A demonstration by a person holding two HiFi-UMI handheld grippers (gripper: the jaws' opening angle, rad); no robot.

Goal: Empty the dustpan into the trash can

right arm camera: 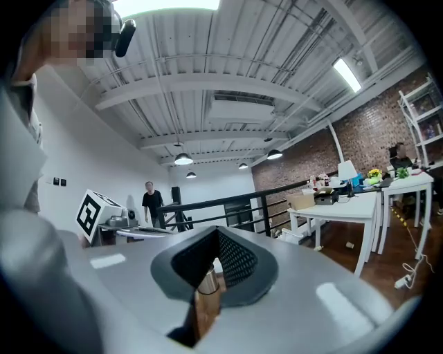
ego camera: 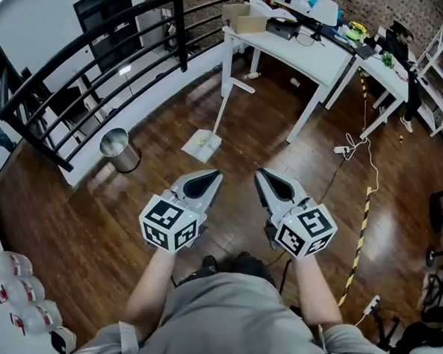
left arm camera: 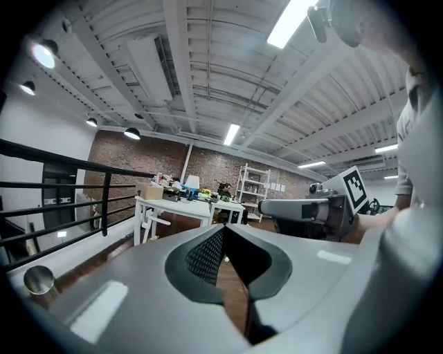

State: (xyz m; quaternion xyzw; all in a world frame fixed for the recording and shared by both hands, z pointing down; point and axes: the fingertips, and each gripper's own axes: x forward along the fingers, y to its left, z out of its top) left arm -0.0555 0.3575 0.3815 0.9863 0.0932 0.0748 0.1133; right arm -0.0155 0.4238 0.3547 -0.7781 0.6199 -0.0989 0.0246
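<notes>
Head view: grey left gripper [ego camera: 211, 176] and right gripper [ego camera: 262, 175] hover, jaws pressed together, empty. The white long-handled dustpan [ego camera: 202, 143] stands just ahead, untouched; the round silver metal trash can [ego camera: 117, 148] sits further left.

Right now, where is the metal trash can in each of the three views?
Head view: trash can on the floor, left of centre, beside the black railing.
Left gripper view: bottom-left corner, below that railing.
Right gripper view: low centre, showing through the slot between the jaws.
Shared landmark: the white desk, in all three.
</notes>
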